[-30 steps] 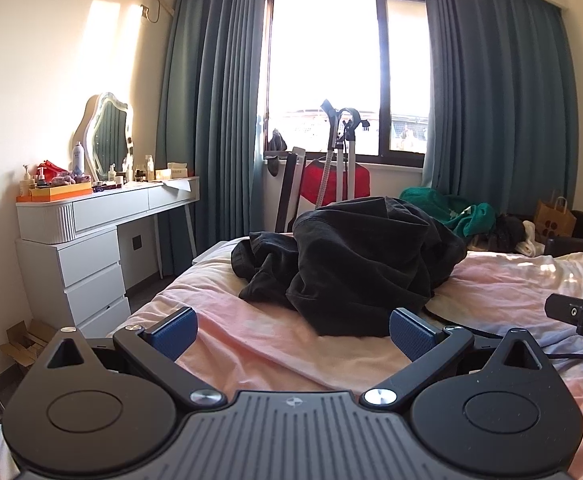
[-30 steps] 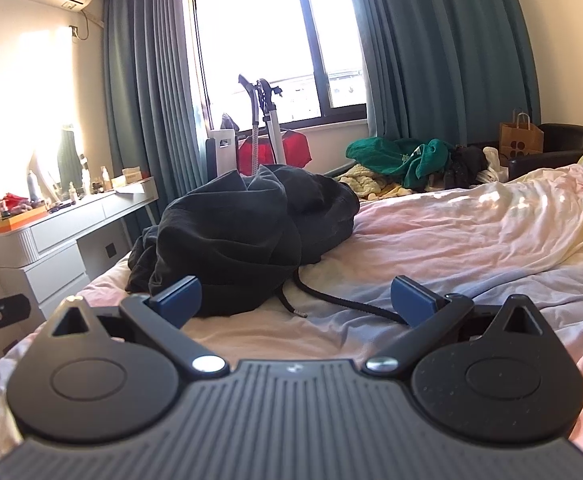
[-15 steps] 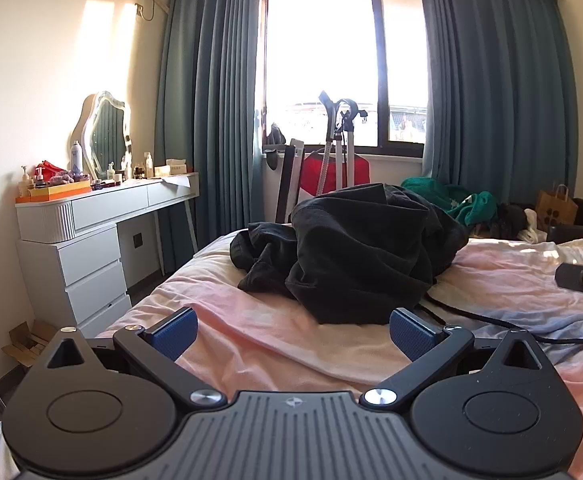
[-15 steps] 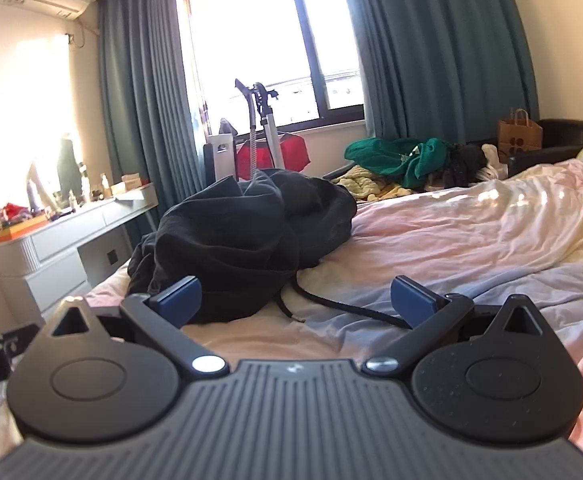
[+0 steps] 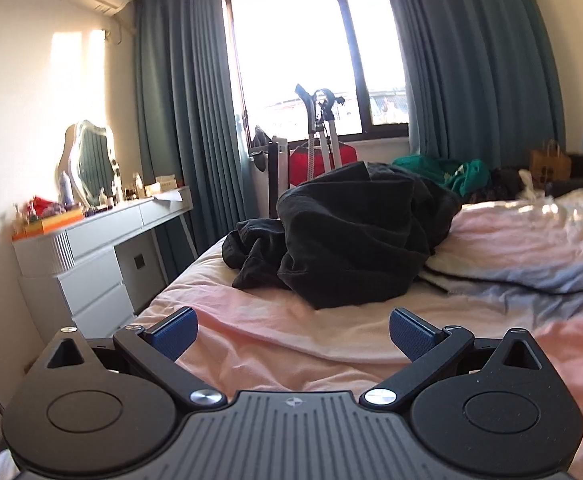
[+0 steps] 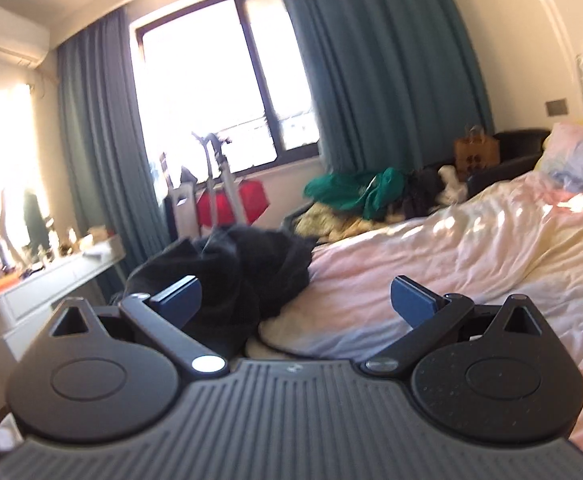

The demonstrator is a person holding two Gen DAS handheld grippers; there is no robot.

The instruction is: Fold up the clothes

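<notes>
A crumpled black garment (image 5: 351, 236) lies in a heap on the pink bed sheet (image 5: 299, 340), near the bed's left side. My left gripper (image 5: 293, 334) is open and empty, low over the sheet a short way in front of the heap. In the right wrist view the same black garment (image 6: 251, 276) lies just ahead and to the left. My right gripper (image 6: 295, 300) is open and empty, its left finger in front of the garment's edge. A thin black cord (image 5: 523, 286) runs from the heap to the right over the sheet.
A white dresser (image 5: 91, 256) with a mirror and small items stands left of the bed. A garment steamer and red item (image 5: 323, 156) stand by the window. A pile of green clothes (image 6: 355, 192) and a paper bag (image 6: 477, 152) lie beyond the bed. A pillow (image 6: 579, 160) lies at right.
Both grippers have moved closer to the black heap. The right wrist view has swung right and is now blurred. The right gripper no longer shows in the left wrist view.
</notes>
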